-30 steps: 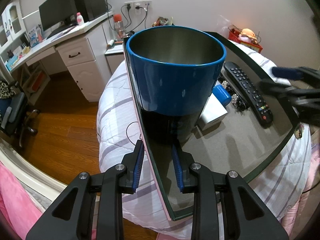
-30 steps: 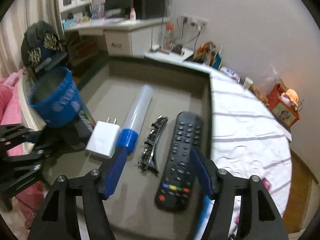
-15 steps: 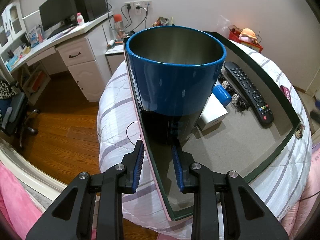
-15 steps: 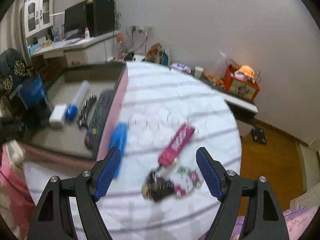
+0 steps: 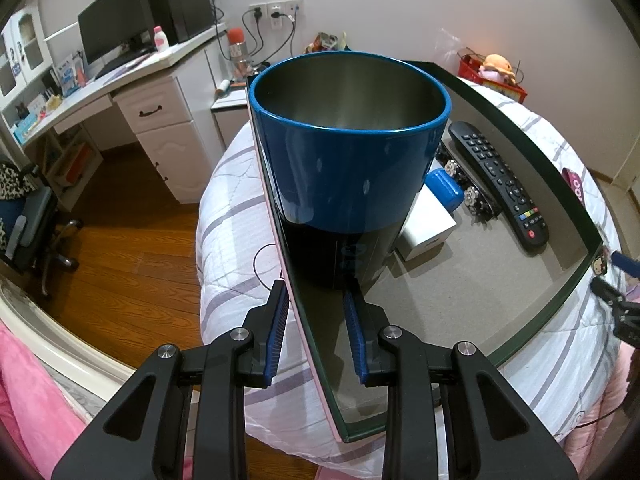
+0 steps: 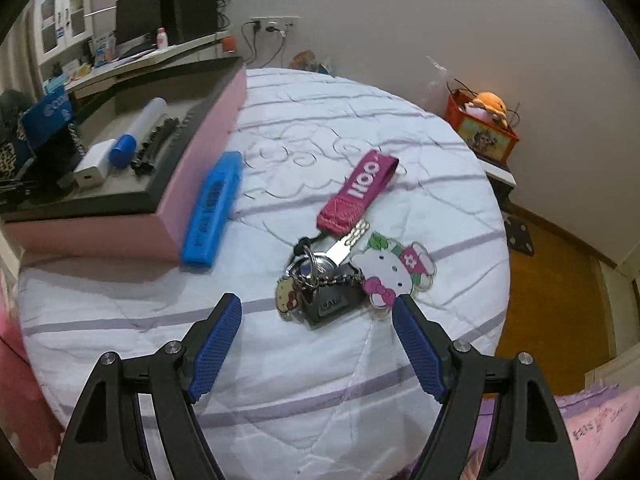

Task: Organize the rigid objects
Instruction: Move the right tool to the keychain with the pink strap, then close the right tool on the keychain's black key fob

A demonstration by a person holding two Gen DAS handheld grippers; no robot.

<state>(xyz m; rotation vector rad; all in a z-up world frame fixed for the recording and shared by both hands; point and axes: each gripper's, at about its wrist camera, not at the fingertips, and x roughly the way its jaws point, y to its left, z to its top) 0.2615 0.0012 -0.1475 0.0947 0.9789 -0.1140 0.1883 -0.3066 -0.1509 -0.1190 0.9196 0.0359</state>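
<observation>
My left gripper [image 5: 316, 320] straddles the near wall of the pink box [image 5: 520, 120], one pad on each side, shut on that wall. A blue metal cup [image 5: 348, 160] stands inside the box just beyond the fingers. On the box's grey floor lie a white charger [image 5: 428, 232], a blue-capped tube [image 5: 444, 190], a black hair clip [image 5: 468, 196] and a black remote [image 5: 496, 182]. My right gripper [image 6: 316, 340] hangs open over the bedspread, nothing between its fingers. Just ahead of it lies a key bunch [image 6: 324, 280] with a pink strap [image 6: 360, 188] and a cartoon cat charm [image 6: 392, 272].
A blue oblong case [image 6: 214, 208] leans against the box's pink outer wall [image 6: 200, 152]. The box sits on a round bed with a white striped cover [image 6: 360, 120]. A desk with a monitor [image 5: 116, 36] and a red toy basket [image 6: 484, 128] stand by the wall.
My right gripper has swung away from above the box to the bedspread beside it, come lower over the key bunch, and its jaws stand wider. My left gripper has not moved.
</observation>
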